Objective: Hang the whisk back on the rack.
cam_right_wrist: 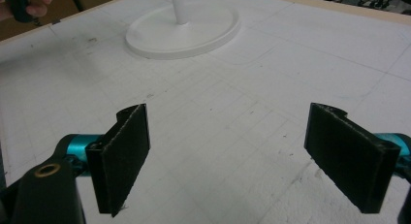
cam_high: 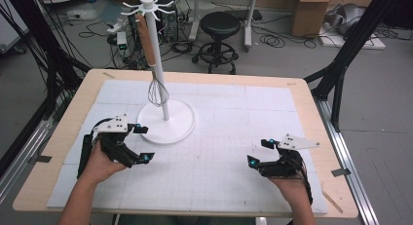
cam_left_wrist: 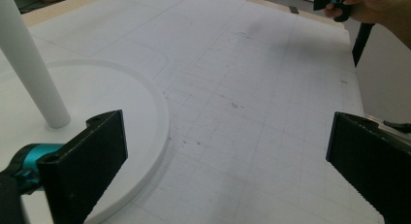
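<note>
A wooden table (cam_high: 58, 152) is covered with a white mat (cam_high: 219, 137) that has thin grid lines on it. No bowl, box or cup sits on the mat, so nothing is held inside anything.

A white stand (cam_high: 168, 119) sits on the mat at about 10 o'clock from the middle of the mat. It has a round flat base, a tall thin pole and little hooks at the top. A whisk (cam_high: 155, 74) with a brown wooden handle hangs from one hook. Its wire end points down, close beside the pole and above the base.

The left gripper (cam_high: 142, 143) is at about 8 o'clock on the mat, held in the person's left hand (cam_high: 100, 164). Its two black jaws are wide apart with nothing between them. In the left gripper view, one jaw is over the edge of the round base.

The right gripper (cam_high: 259, 152) is at about 4 o'clock on the mat, held in the person's right hand (cam_high: 292, 186). Its jaws are also wide apart and hold nothing. In the right gripper view, bare mat lies between the jaws, and the stand's base is farther off at 11 o'clock.

The two grippers are well apart from each other. On the floor beyond the table, at 12 o'clock, there is a black stool (cam_high: 220, 37) and some cardboard boxes (cam_high: 311, 10).
</note>
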